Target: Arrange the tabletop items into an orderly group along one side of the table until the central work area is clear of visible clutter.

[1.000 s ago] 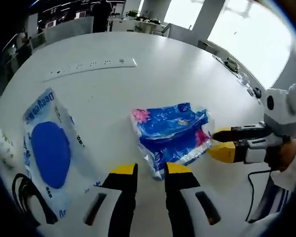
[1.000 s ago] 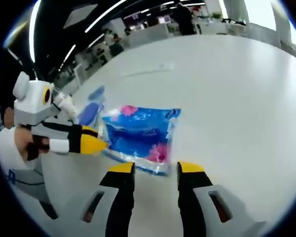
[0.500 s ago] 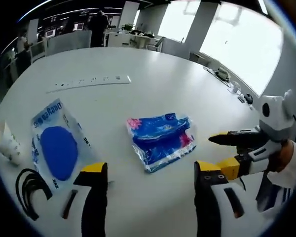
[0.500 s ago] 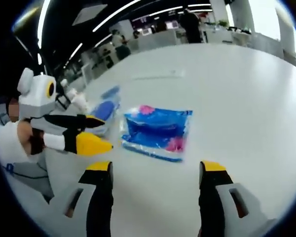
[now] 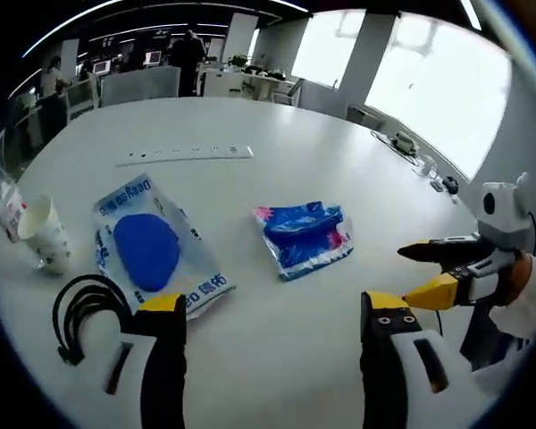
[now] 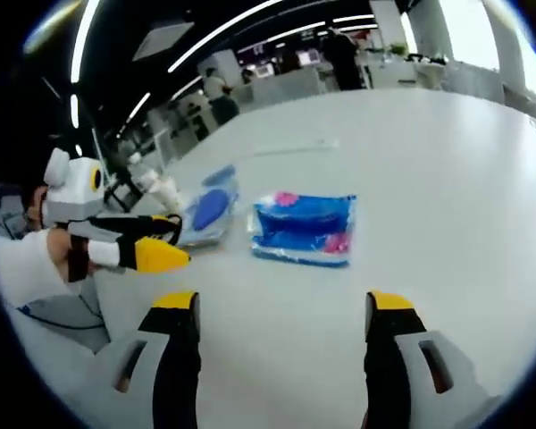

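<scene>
While both grippers' jaws gape empty, two packets, one cup [image 5: 43,231], one cable [image 5: 85,308] and one power strip [image 5: 186,155] lie on the table [image 5: 277,357].

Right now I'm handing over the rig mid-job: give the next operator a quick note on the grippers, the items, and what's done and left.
Left gripper: open, holding nothing, above the table's near edge.
Right gripper: open, holding nothing; in the left gripper view it sits at the right.
Blue floral tissue pack: flat, mid-table, free of both grippers.
Blue-and-white pouch: flat, left of the pack.
Black cable coil: beside the pouch's near corner.
Paper cup: upright, far left.
White power strip: far side.
Done: nothing visibly grouped.
Left: probably gather all to one side, starting with the pack.
</scene>
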Motion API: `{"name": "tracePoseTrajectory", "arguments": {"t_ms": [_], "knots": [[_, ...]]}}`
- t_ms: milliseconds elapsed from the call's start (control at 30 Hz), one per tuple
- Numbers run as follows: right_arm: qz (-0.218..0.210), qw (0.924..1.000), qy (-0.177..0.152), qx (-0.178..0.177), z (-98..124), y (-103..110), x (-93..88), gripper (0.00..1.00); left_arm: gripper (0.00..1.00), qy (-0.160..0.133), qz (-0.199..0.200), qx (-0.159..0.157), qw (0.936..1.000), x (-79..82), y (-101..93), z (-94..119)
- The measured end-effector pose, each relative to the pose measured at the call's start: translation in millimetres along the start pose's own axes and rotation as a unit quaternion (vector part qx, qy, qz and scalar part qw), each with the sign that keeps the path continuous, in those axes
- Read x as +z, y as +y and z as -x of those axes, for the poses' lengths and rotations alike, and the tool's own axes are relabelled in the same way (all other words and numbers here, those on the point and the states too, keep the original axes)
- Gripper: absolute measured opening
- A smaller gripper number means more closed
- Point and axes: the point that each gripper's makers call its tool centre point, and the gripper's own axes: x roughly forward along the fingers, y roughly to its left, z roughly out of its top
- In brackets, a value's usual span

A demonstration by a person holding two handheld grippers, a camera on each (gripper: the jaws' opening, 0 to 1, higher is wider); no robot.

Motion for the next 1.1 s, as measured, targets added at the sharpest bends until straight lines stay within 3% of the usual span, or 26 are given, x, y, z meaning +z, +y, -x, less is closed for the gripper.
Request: {"name": "tracePoseTrajectory", "arguments": {"t_ms": [633,1100], "knots": [[-0.009,1.0,-0.001,-0.002,8,8,-5.5,0.72,0.8,0.0,0.002,0.0,1.0,-8.6,7.8,8],[-0.017,0.9997,0.004,0.019,12,18,-11.3,0.67,0.79,0.002,0.013,0.015,0.9998,-26.5,36.2,34]]}}
